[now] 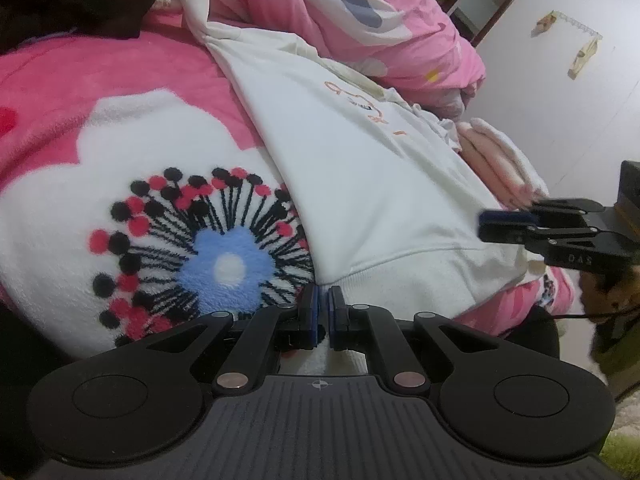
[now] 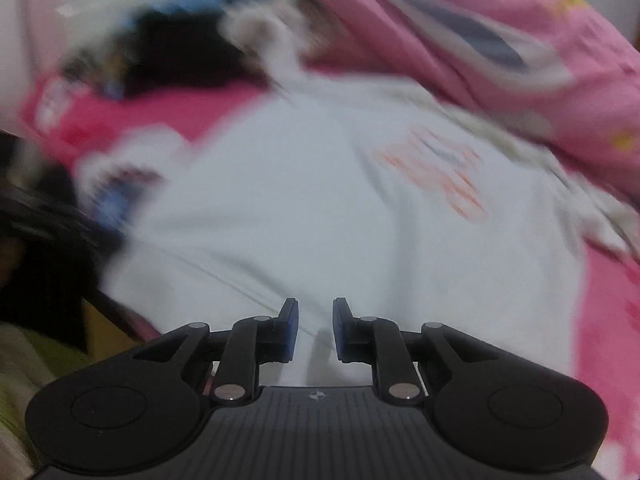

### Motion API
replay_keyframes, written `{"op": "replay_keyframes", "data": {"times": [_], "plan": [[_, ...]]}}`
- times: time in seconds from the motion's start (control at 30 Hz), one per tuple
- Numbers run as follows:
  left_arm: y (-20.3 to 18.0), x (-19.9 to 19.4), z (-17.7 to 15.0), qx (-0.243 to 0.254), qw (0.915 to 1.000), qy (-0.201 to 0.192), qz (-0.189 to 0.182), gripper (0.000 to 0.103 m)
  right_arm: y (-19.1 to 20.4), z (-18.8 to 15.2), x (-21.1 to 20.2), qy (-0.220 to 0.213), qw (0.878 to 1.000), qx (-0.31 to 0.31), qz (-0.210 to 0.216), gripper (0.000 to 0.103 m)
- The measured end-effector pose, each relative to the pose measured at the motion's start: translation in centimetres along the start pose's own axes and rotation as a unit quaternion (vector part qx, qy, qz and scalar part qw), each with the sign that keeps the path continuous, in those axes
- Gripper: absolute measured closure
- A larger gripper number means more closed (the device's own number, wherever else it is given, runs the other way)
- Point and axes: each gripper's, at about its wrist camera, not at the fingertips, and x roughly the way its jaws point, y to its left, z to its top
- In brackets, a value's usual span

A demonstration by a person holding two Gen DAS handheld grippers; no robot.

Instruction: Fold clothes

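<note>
Both wrist cameras sit low and close over the bed, facing forward along their fingers. Each shows the same white sweatshirt; the right view is blurred.

The left gripper points forward and slightly down, its two blue-padded fingers drawn almost together with only a thin slit between them; whether any cloth is pinched in that slit cannot be told from here. Its black linkage arms fold inward symmetrically toward the pads. Off to its right and a little ahead, the right gripper comes in sideways, fingers stacked one above the other and pointing left. In the right wrist view, the right gripper shows its blue-padded fingers parted by a clear gap with nothing held between them. The background there is motion-blurred.
</note>
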Motion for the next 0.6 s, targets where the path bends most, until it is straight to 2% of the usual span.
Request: {"op": "replay_keyframes", "data": {"times": [0.07,0.2,0.3,0.43,0.53,0.6], "plan": [[0.0,0.0,0.0,-0.002,1.0,0.001,0.001,0.098,1.6,0.1,0.8,-0.033,0.999,-0.02,0.024,0.085],[0.5,-0.1,0.1,-0.015,0.9999,0.003,-0.006,0.096,1.8,-3.1,2.5,0.006,1.0,-0.03,0.006,0.085],[0.1,-0.5,0.5,-0.003,1.0,0.002,-0.003,0.096,0.1,-5.3,-0.3,0.008,0.999,0.048,0.019,0.083],[-1.4,-2.3,1.3,0.053,0.9983,-0.018,0.018,0.097,-2.0,-7.5,-4.4,-0.033,0.991,0.13,0.021,0.082],[-2.7,-3.0,2.3,0.074,0.9965,-0.04,0.001,0.097,-4.1,-9.5,-7.4,-0.08,0.978,0.192,0.003,0.079],[-3.7,-1.8,2.8,0.086,0.9955,-0.039,-0.005,0.097,-5.7,-10.9,-9.0,-0.107,0.966,0.234,-0.019,0.076]]}}
